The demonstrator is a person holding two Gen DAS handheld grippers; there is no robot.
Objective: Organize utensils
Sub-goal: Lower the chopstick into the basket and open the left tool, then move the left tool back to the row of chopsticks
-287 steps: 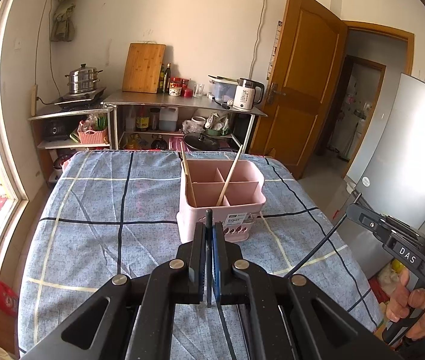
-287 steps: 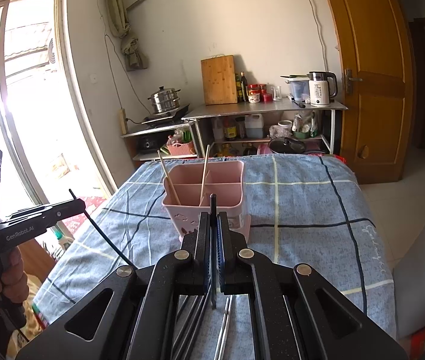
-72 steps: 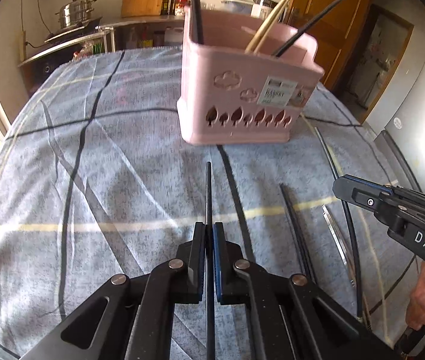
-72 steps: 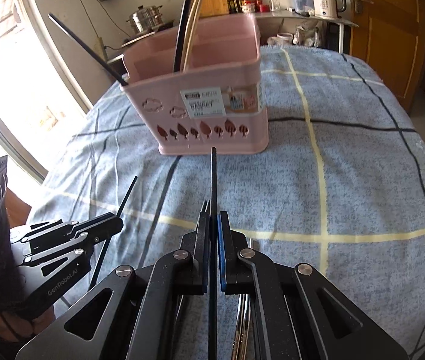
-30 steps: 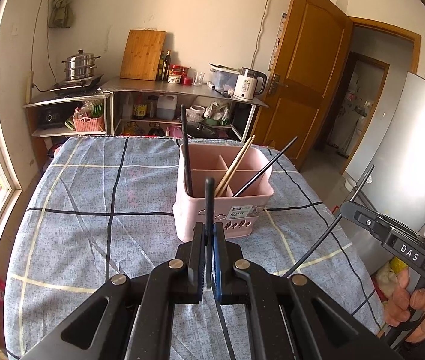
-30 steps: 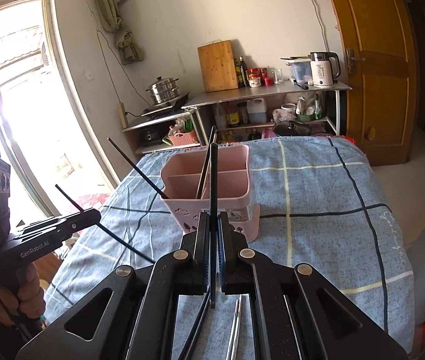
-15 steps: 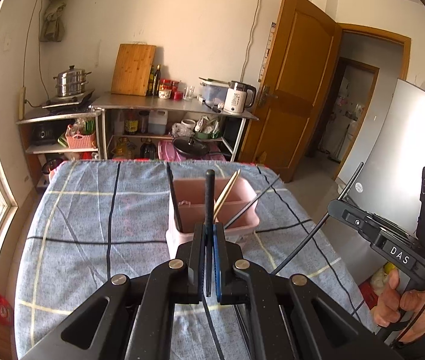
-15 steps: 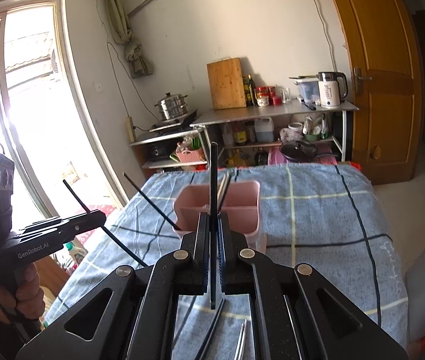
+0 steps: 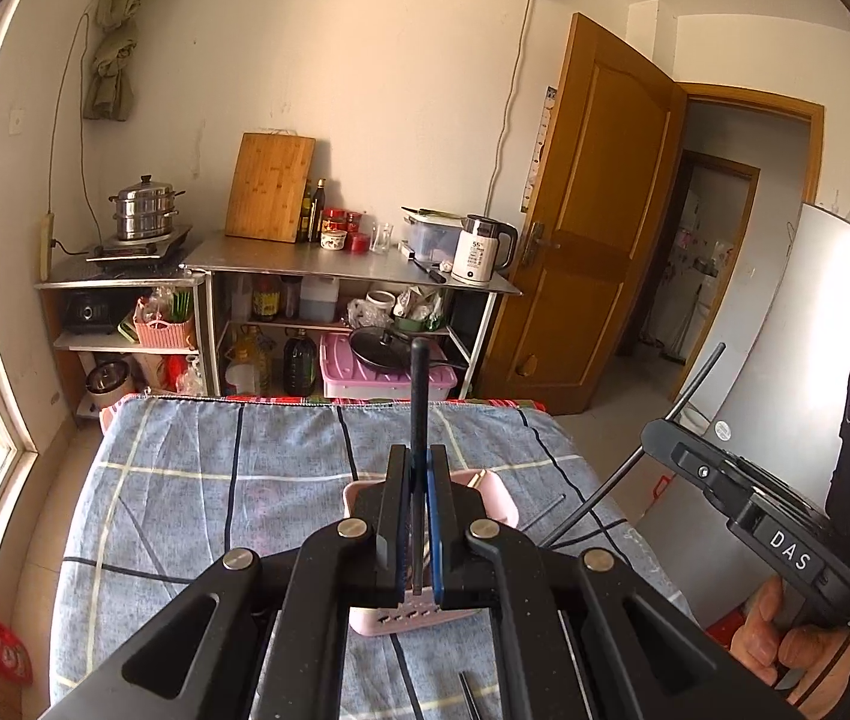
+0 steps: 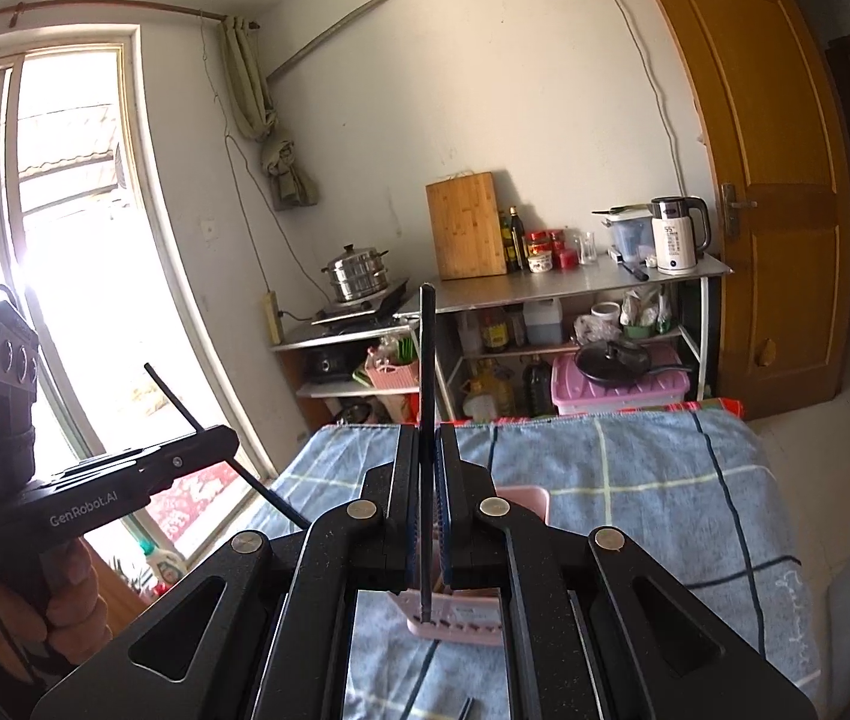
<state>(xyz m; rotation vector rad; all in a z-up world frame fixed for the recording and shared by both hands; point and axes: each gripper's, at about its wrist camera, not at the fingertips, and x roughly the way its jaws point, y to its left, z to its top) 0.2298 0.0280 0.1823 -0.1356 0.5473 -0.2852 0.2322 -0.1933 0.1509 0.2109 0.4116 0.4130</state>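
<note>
My left gripper (image 9: pixel 419 462) is shut on a black chopstick (image 9: pixel 419 396) that stands upright above the pink utensil caddy (image 9: pixel 499 501), which is mostly hidden behind the jaws. My right gripper (image 10: pixel 426 438) is shut on another black chopstick (image 10: pixel 426 348), also held upright over the pink caddy (image 10: pixel 523 501). Each gripper shows in the other's view: the right gripper (image 9: pixel 658 438) with its chopstick at the right, the left gripper (image 10: pixel 221 441) with its chopstick at the left. A light wooden chopstick tip (image 9: pixel 476 477) pokes out of the caddy.
The caddy stands on a table with a blue checked cloth (image 9: pixel 215 480). A loose black chopstick end (image 9: pixel 468 693) lies on the cloth near me. Behind the table stand a steel shelf (image 9: pixel 353 264) with a kettle, a cutting board, and a wooden door (image 9: pixel 592 264).
Both grippers have risen and tilted up over the last second, each still holding its chopstick. The caddy has dropped low in both views and is now largely hidden behind the jaws.
</note>
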